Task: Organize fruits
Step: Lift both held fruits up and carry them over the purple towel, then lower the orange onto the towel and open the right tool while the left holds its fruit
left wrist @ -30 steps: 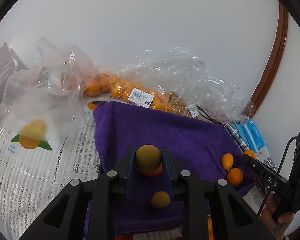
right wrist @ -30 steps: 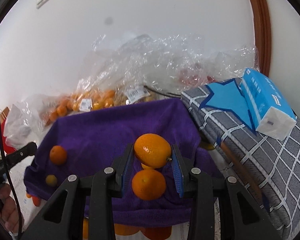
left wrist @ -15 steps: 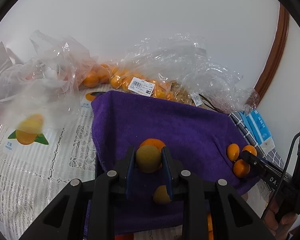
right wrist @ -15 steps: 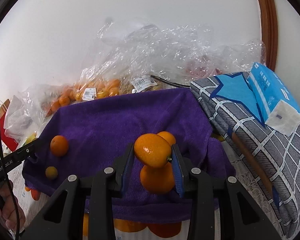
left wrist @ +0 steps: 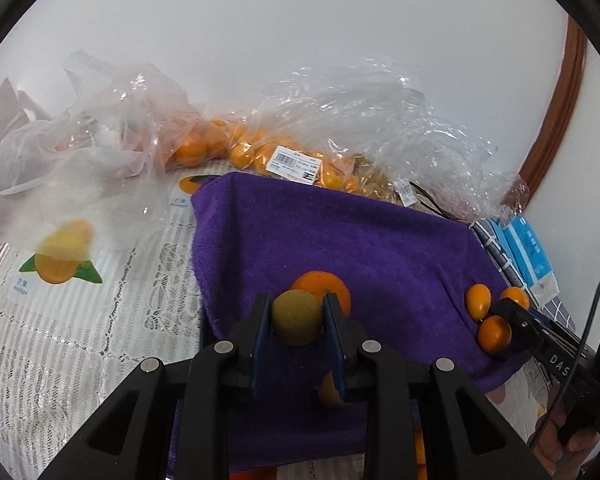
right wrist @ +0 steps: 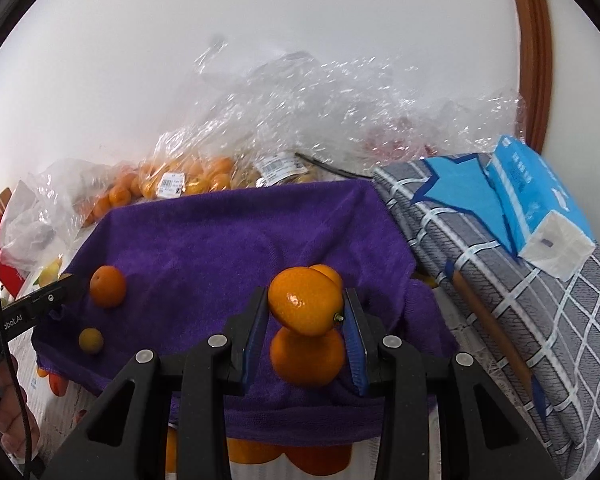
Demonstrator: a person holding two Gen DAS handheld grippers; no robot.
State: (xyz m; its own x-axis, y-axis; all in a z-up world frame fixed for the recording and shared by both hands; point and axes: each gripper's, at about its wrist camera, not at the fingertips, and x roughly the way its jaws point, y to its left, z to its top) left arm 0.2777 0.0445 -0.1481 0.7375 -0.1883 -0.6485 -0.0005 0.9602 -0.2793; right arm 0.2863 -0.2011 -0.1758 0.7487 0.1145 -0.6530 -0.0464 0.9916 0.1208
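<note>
My left gripper is shut on a round brownish-green fruit, held just above the purple towel. An orange lies on the towel right behind it, and a second small brown fruit lies below the jaws. My right gripper is shut on an oval kumquat over the towel's right front part. Two more kumquats lie under it, one in front and one behind. The orange and small brown fruit show at the left.
Clear plastic bags of oranges and kumquats line the wall behind the towel. A grey checked cushion with a blue tissue pack lies right of the towel. A lace cloth covers the table on the left. More oranges lie at the towel's front edge.
Both grippers have moved forward and down over the towel with their fruits still held. The orange now shows behind the left gripper's fruit.
</note>
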